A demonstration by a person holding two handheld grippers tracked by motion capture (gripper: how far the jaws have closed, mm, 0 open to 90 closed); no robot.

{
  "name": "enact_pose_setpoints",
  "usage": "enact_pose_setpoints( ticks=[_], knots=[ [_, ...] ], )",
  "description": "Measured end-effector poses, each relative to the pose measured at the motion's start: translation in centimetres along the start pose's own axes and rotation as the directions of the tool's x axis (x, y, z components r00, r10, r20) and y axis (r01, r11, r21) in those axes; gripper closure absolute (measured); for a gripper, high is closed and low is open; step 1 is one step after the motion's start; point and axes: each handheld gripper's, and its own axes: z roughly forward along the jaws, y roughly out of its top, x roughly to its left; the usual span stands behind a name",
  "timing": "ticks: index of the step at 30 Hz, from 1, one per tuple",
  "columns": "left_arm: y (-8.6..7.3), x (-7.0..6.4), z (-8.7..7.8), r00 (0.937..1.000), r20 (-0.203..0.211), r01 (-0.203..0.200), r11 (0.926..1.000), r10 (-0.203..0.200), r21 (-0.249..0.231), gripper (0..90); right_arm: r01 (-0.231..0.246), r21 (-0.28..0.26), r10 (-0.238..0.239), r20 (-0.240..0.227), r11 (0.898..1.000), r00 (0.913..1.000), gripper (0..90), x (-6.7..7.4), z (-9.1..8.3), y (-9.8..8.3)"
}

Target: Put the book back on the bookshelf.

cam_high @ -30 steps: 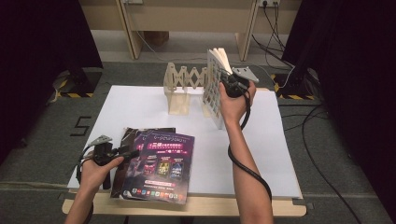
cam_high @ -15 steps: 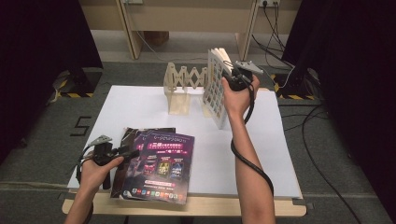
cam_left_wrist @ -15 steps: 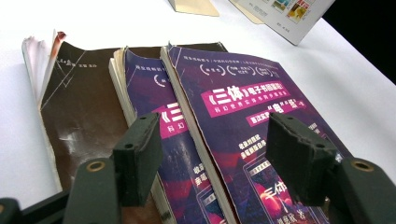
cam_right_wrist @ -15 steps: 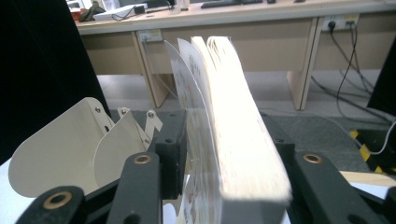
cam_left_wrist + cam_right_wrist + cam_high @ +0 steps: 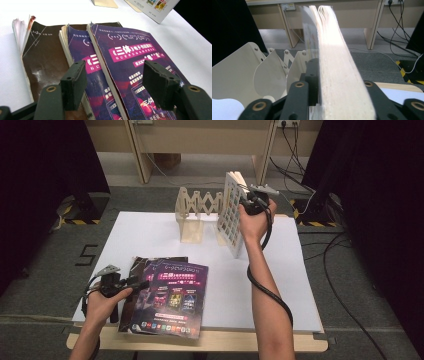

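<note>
A thick white book point(image 5: 230, 217) with a grid of small pictures on its cover stands upright on the table, beside a cream accordion book rack point(image 5: 194, 210). My right gripper point(image 5: 248, 202) is shut on the book's upper edge. Its jaws have just been closing, and the page block point(image 5: 334, 75) sits between them, with the rack's panels point(image 5: 234, 72) to the left. My left gripper point(image 5: 137, 282) hovers open point(image 5: 116, 75) over a stack of flat books: a purple one point(image 5: 130, 57) on top, a second purple one point(image 5: 80, 50), and a brown one point(image 5: 42, 57).
A white sheet point(image 5: 290, 270) covers the wooden table. Behind the table are desk legs, cables and yellow-black floor tape point(image 5: 305, 212). The right gripper's cable hangs along the forearm point(image 5: 265, 290).
The right hand has swung the white book from a raised, tilted pose to upright, with its lower corner down by the rack. The left gripper has stayed put.
</note>
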Motion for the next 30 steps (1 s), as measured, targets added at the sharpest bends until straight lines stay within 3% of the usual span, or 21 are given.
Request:
enact_pose_setpoints(
  ticks=[3, 8, 12, 15, 18, 21, 25, 30],
  knots=[
    [0.0, -0.1, 0.1, 1.0, 0.0, 0.001, 1.0, -0.001, 0.004, 35.1, -0.001, -0.004, 0.001, 0.002, 1.0, 1.0, 74.4, 0.4, -0.2, -0.1],
    [0.0, 0.0, 0.0, 1.0, 0.0, 0.001, 1.0, -0.001, 0.0, 35.1, -0.014, -0.082, 0.016, 0.021, 0.997, 0.9997, 74.7, 1.1, -0.7, -0.7],
    [-0.1, 0.2, 0.0, 1.0, -0.004, 0.005, 1.0, -0.005, 0.0, 35.1, 0.045, -0.153, -0.035, 0.065, 0.987, 0.9973, 74.7, 2.2, -0.9, -0.2],
    [-0.1, 0.2, 0.0, 1.0, -0.004, 0.005, 1.0, -0.005, 0.0, 35.1, 0.033, -0.176, -0.02, 0.071, 0.984, 0.9972, 74.7, 2.3, -0.6, -0.4],
    [-0.1, 0.2, -0.1, 1.0, -0.005, 0.004, 1.0, -0.004, 0.0, 35.1, 0.021, -0.181, -0.008, 0.074, 0.983, 0.9973, 74.7, 2.4, 0.2, -1.3],
    [-0.1, 0.2, -0.2, 1.0, -0.004, 0.006, 1.0, -0.006, -0.004, 35.1, 0.056, -0.196, -0.04, 0.086, 0.979, 0.9955, 74.4, 2.9, 0.5, -2.1],
    [0.0, 0.3, -0.3, 0.9999, -0.008, 0.01, 0.9999, -0.01, -0.006, 35.1, 0.06, -0.191, -0.048, 0.066, 0.98, 0.9967, 73.7, 3.0, 0.3, -2.2],
    [0.0, 0.1, -0.2, 1.0, -0.004, 0.003, 1.0, -0.003, -0.003, 35.1, 0.042, -0.149, -0.036, 0.041, 0.988, 0.9985, 68.9, 3.1, -0.1, -1.7]
  ],
)
